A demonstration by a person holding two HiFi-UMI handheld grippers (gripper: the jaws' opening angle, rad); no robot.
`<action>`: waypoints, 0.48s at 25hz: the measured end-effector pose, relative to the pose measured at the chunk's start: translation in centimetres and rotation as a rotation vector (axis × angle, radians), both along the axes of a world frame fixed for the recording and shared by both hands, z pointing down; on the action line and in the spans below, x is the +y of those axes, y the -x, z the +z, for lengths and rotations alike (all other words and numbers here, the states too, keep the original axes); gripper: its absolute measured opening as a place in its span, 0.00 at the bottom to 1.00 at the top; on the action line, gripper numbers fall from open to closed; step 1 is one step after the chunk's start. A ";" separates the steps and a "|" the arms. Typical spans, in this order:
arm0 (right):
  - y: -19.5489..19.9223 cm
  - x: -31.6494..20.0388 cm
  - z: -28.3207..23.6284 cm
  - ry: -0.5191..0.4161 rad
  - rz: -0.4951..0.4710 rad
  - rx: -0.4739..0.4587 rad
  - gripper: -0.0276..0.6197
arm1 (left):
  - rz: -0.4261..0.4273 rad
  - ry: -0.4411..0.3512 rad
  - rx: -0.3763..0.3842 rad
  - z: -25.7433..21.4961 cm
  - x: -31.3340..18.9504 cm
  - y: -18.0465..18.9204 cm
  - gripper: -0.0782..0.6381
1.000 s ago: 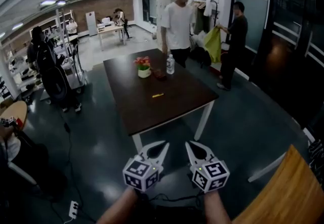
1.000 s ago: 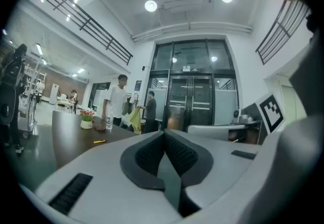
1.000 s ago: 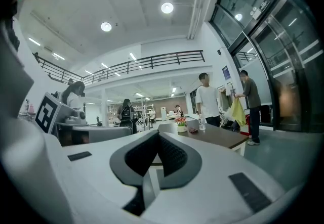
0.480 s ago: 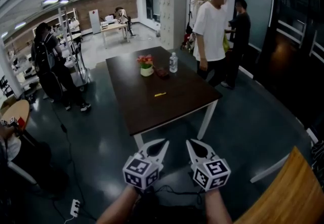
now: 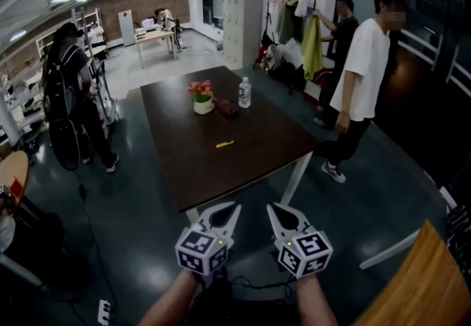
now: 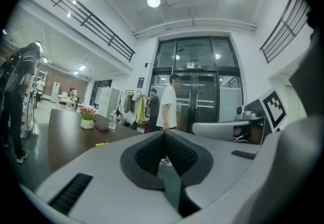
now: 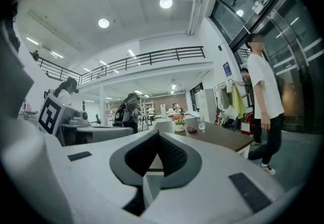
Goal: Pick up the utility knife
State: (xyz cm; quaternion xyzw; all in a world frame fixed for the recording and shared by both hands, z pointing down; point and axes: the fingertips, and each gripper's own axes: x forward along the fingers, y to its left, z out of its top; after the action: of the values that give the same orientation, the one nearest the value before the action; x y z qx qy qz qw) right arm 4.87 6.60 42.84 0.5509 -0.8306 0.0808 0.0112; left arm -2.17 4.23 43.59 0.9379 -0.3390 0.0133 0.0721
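Standing at the far left, a person with a backpack point(image 5: 65, 89) faces away; to the right, a dark table point(image 5: 265, 144) fills the middle of the floor; on its far part sit a pot of flowers point(image 5: 202, 98), a small dark object point(image 5: 229, 109) and a water bottle point(image 5: 244, 93); the utility knife point(image 5: 224, 144), small and yellow, lies flat near the table's middle, well apart from both grippers; low in the head view, the left gripper point(image 5: 236, 206) is clenched with nothing between its jaws; just beside it, the right gripper point(image 5: 270, 207) is likewise clenched and empty; further right, a person in a dark top point(image 5: 343, 34) handles a yellow-green garment point(image 5: 312, 46); a person in a white shirt point(image 5: 362, 71) stands past the table's right edge; a wooden tabletop point(image 5: 419, 284) fills the lower right corner.
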 end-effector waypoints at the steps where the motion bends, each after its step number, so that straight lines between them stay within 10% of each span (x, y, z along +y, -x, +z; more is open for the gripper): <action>1: -0.1 -1.1 0.1 0.004 0.001 0.005 0.06 | 0.002 0.004 0.004 0.1 -1.1 0.0 0.12; 12: 0.7 -13.9 1.1 0.075 0.019 0.054 0.06 | 0.017 0.045 0.012 1.7 -14.8 0.9 0.12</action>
State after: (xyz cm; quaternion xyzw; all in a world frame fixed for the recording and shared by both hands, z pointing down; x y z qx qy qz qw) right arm 4.18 -7.34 43.94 0.5601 -0.8210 0.0970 0.0534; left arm -3.05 -10.54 45.33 0.9389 -0.3304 0.0159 0.0950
